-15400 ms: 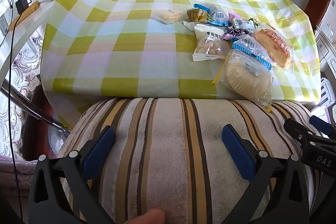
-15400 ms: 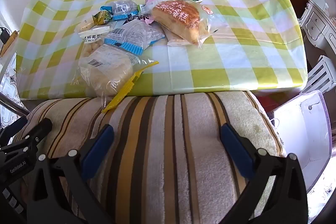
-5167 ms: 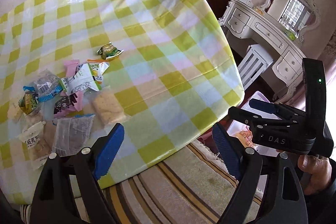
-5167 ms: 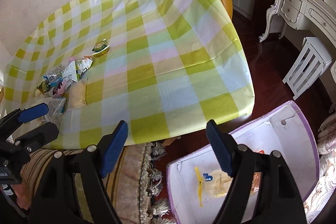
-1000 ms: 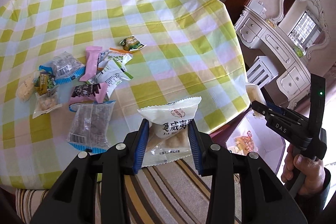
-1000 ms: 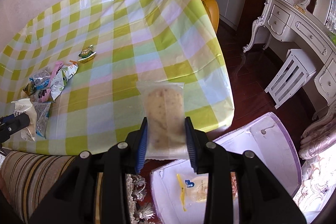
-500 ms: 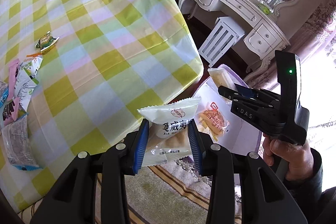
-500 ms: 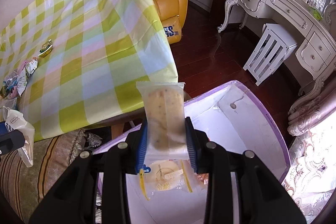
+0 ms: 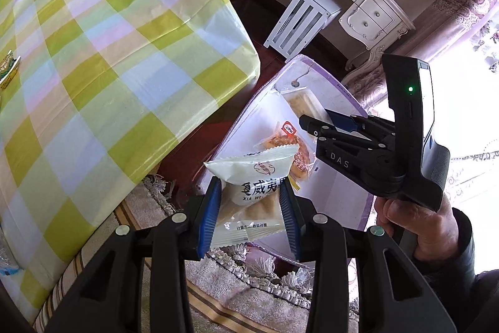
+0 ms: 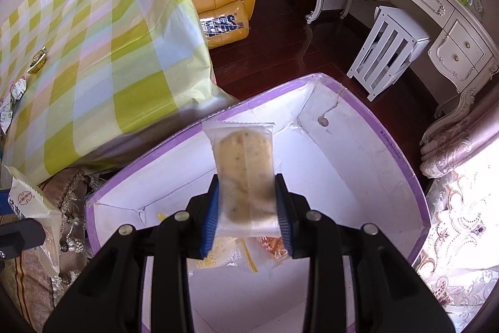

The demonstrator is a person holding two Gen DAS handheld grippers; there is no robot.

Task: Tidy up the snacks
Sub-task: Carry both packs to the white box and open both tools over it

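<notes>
Right claw (image 10: 246, 208) pinches a clear-wrapped biscuit bar (image 10: 244, 173) by its lower half above the purple-rimmed box (image 10: 402, 164); left claw (image 9: 251, 208) clamps a white pastry packet (image 9: 255, 186) beside the desk (image 9: 109, 52) corner. Both seem light, crushable, slippery: hold gently mid-body.

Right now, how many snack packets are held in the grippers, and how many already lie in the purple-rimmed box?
Held in grippers: 2, the white printed packet in the left gripper and the clear packet in the right gripper.
Lying in the box: 2 visible, the yellow-printed packet and the orange packet.
Total: 4
</notes>
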